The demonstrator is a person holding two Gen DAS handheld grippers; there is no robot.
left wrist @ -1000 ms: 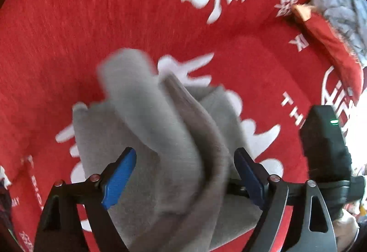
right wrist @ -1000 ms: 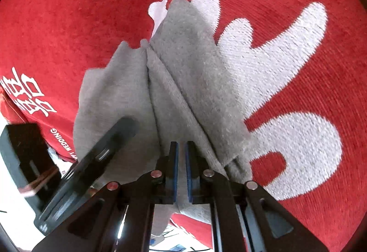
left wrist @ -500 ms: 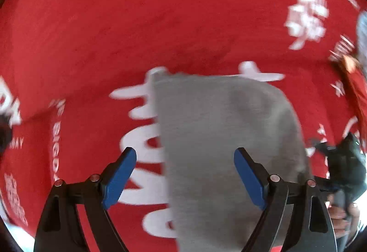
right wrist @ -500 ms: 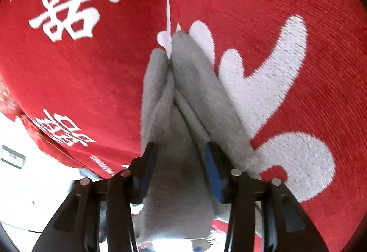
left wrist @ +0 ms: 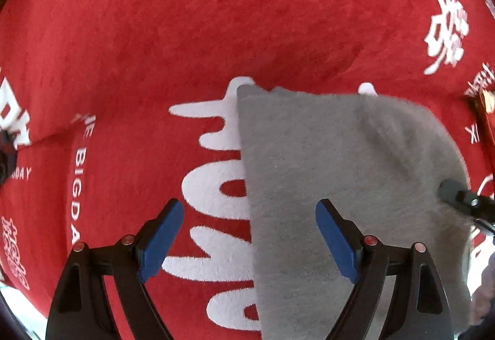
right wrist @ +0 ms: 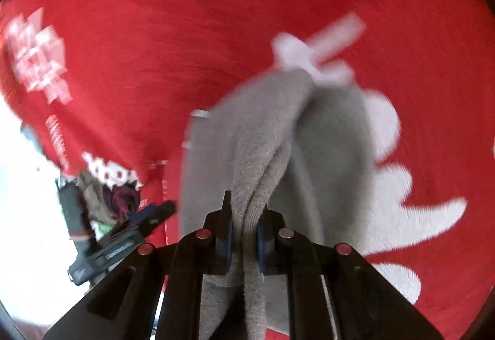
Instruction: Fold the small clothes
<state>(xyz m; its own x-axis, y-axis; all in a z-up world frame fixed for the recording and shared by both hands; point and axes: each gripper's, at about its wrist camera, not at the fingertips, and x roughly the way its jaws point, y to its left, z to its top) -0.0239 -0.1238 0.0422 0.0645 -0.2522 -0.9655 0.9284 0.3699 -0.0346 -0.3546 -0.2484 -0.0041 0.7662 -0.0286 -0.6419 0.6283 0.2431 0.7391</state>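
A small grey fleece garment (left wrist: pixel 334 185) lies folded on the red cloth (left wrist: pixel 185 30) with white lettering, its left edge straight. My left gripper (left wrist: pixel 249 234) is open and empty, above the garment's left edge. My right gripper (right wrist: pixel 244 234) is shut on a bunched fold of the grey garment (right wrist: pixel 263 154), which hangs from it toward the cloth. The right gripper's tip also shows in the left wrist view (left wrist: pixel 458 200) at the garment's right edge.
The red cloth (right wrist: pixel 154 30) covers the whole surface. Its edge drops off at the left in the right wrist view, where the left gripper body (right wrist: pixel 102 234) and a dark bundle (right wrist: pixel 108 194) show. A red and orange item (left wrist: pixel 485 104) lies at the far right.
The right gripper opened, then shut again on a thicker fold of the garment and swung it. The garment went from a raised bunch to a flat folded shape under the open left gripper.
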